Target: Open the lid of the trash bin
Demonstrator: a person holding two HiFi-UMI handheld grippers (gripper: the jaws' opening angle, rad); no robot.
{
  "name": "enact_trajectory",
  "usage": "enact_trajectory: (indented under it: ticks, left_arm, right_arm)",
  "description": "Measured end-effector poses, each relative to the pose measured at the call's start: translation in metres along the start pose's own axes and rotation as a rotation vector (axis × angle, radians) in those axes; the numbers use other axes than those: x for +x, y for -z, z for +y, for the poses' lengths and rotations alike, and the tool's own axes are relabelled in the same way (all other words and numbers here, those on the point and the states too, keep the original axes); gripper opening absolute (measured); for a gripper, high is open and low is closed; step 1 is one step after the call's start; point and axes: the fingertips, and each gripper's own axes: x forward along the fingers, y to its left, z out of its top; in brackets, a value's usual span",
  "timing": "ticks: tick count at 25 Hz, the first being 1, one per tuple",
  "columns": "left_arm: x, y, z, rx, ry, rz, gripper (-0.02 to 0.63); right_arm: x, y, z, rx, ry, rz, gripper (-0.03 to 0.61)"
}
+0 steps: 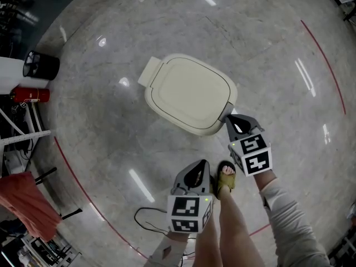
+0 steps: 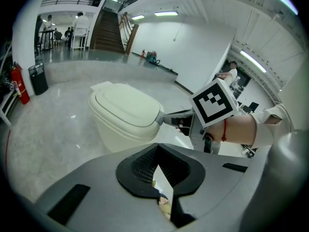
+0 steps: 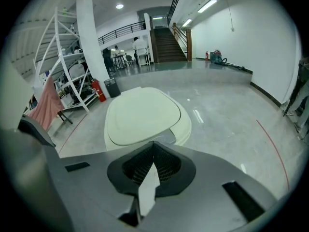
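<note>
A cream trash bin stands on the marble floor with its lid down; it also shows as the bin in the left gripper view and the bin in the right gripper view. My right gripper is shut, and its tip touches the lid's front rim at the corner nearest me. The left gripper view shows that right gripper against the rim from the side. My left gripper is shut and empty, held back from the bin beside my leg.
My sandalled foot stands between the grippers. A black cable lies on the floor behind the left gripper. At far left are a small black bin, a red fire extinguisher and a red cloth on a rack.
</note>
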Motion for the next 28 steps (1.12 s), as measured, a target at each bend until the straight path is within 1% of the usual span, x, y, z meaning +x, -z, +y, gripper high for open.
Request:
enact_trajectory:
  ticks: [3, 7, 13, 28]
  left_arm:
    - [0.0013, -0.0027, -0.0006, 0.004, 0.002, -0.003, 0.005]
    - [0.0012, -0.0032, 0.0008, 0.003, -0.003, -0.002, 0.005]
    - [-0.0006, -0.0036, 0.0041, 0.006, -0.011, 0.006, 0.005]
    - [-0.0002, -0.0050, -0.0012, 0.007, -0.010, 0.000, 0.005]
  right_arm:
    - [0.0014, 0.0003, -0.0003, -0.009, 0.001, 0.002, 0.000]
    - [0.0017, 0.0037, -0.0010, 0.004, -0.001, 0.017, -0.001]
    - [0.0025, 0.0064, 0.0002, -0.053, 0.022, 0.018, 0.000]
    - [0.0048, 0.0087, -0.0026, -0.039, 0.033, 0.025, 0.000]
